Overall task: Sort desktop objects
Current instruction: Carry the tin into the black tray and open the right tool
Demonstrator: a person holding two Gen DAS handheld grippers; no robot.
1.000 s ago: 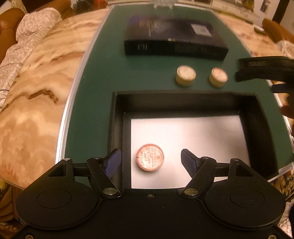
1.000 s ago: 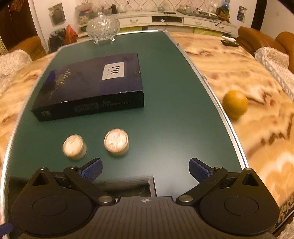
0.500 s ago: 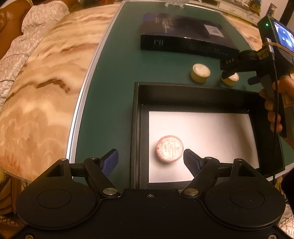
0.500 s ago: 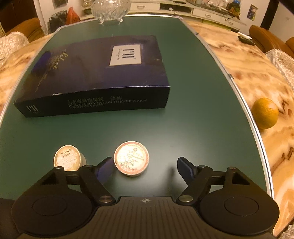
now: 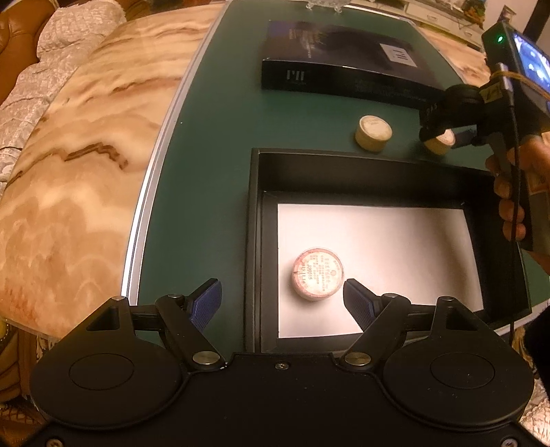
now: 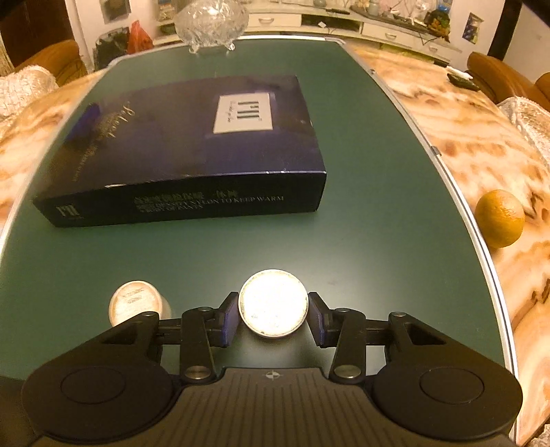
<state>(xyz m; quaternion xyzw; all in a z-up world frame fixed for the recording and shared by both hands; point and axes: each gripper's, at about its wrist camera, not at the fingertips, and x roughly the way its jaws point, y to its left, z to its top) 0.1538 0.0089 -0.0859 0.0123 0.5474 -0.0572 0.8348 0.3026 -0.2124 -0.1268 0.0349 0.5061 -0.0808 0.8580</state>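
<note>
A black open box (image 5: 371, 168) with a white floor sits on the green mat. One round pink-lidded tin (image 5: 318, 273) lies inside it. My left gripper (image 5: 282, 302) is open above the box's near left corner, empty. My right gripper (image 6: 273, 318) is shut on a second round tin (image 6: 273, 302) on the mat beyond the box; it also shows in the left wrist view (image 5: 443, 137). A third round tin (image 6: 135, 306) stands just left of it, also in the left wrist view (image 5: 374, 132).
A flat dark blue carton (image 6: 192, 148) lies across the mat behind the tins. An orange (image 6: 500, 218) rests on the marble table to the right. A glass bowl (image 6: 211, 20) stands at the far end. The mat's metal rim (image 5: 151, 192) runs along the left.
My right gripper moved forward and closed around the right-hand tin. My left gripper drew back and left from the box, still open.
</note>
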